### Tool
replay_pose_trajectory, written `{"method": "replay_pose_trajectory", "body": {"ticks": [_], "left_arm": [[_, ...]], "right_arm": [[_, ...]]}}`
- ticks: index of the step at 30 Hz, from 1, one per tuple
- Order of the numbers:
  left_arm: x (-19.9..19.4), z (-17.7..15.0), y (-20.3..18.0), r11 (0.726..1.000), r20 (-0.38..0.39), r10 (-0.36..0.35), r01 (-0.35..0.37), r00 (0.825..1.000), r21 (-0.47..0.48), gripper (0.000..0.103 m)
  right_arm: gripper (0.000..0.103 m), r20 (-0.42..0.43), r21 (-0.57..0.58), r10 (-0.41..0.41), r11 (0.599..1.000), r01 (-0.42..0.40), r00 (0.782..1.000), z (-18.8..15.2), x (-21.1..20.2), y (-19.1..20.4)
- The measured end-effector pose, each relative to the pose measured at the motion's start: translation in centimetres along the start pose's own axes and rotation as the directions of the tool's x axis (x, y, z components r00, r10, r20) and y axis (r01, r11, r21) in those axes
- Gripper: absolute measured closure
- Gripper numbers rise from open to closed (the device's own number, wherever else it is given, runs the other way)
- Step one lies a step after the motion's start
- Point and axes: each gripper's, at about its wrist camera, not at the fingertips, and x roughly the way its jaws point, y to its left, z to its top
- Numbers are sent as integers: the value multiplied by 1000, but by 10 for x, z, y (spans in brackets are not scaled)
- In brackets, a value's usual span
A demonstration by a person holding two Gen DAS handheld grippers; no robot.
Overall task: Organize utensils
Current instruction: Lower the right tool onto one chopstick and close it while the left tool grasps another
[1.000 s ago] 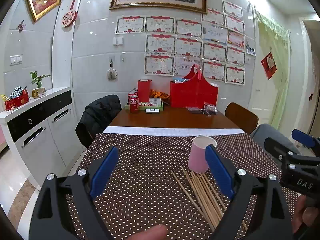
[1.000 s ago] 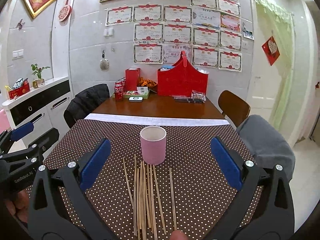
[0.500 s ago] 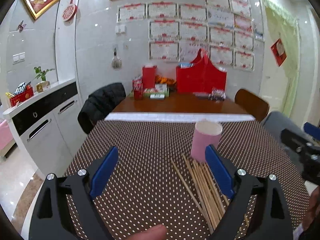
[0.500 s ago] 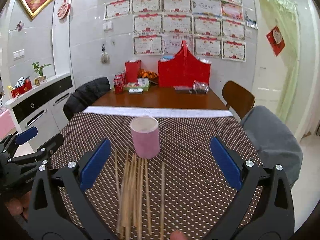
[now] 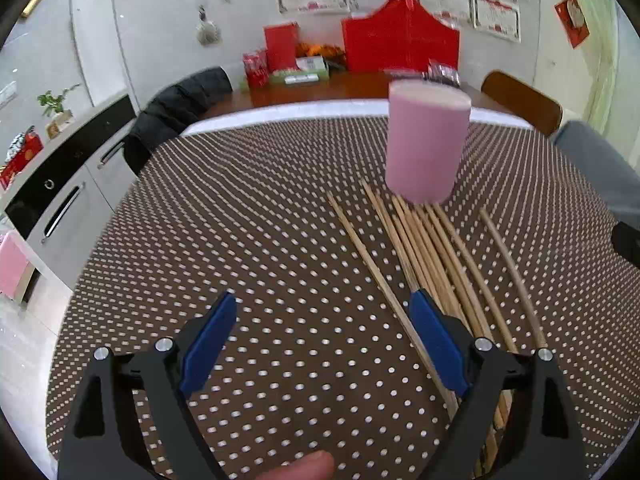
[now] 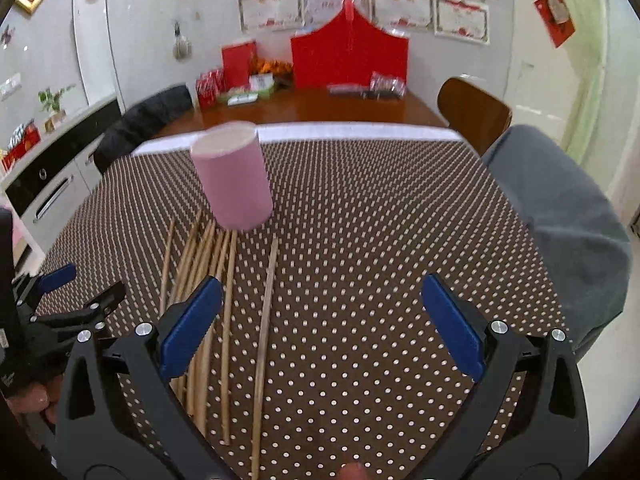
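A pink cup (image 5: 425,144) stands upright on the brown dotted tablecloth (image 5: 248,224); it also shows in the right wrist view (image 6: 234,179). Several wooden chopsticks (image 5: 432,256) lie in a loose bundle in front of the cup, also in the right wrist view (image 6: 208,276). My left gripper (image 5: 322,328) is open and empty, low over the cloth, its right finger over the bundle's near ends. My right gripper (image 6: 320,312) is open and empty, just right of the bundle. The left gripper shows at the left edge of the right wrist view (image 6: 60,300).
Red boxes and a red bag (image 6: 348,56) stand at the table's far end. A wooden chair (image 6: 472,116) and a grey-covered seat (image 6: 560,216) are on the right, a dark chair (image 5: 180,108) and white cabinets (image 5: 60,184) on the left.
Both grippers have tilted down and moved forward toward the chopsticks and cup. Both stay open.
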Motion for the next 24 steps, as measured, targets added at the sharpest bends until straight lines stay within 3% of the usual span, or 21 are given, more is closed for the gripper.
{"method": "replay_pose_trajectory", "body": {"ticks": [7, 20, 21, 24], "left_arm": [[38, -5, -16, 999, -87, -1, 4, 996, 33, 15], [44, -12, -1, 997, -109, -71, 73, 991, 10, 15], [43, -14, 2, 997, -107, -67, 69, 992, 14, 15], [40, -15, 8, 998, -112, -56, 59, 992, 28, 15]], "right_arm": [[5, -99, -45, -9, 999, 5, 995, -16, 34, 5], [6, -198, -156, -25, 988, -7, 980, -33, 69, 23], [6, -204, -185, -51, 983, 12, 978, -36, 72, 25], [16, -211, -160, -26, 987, -9, 977, -38, 73, 18]]}}
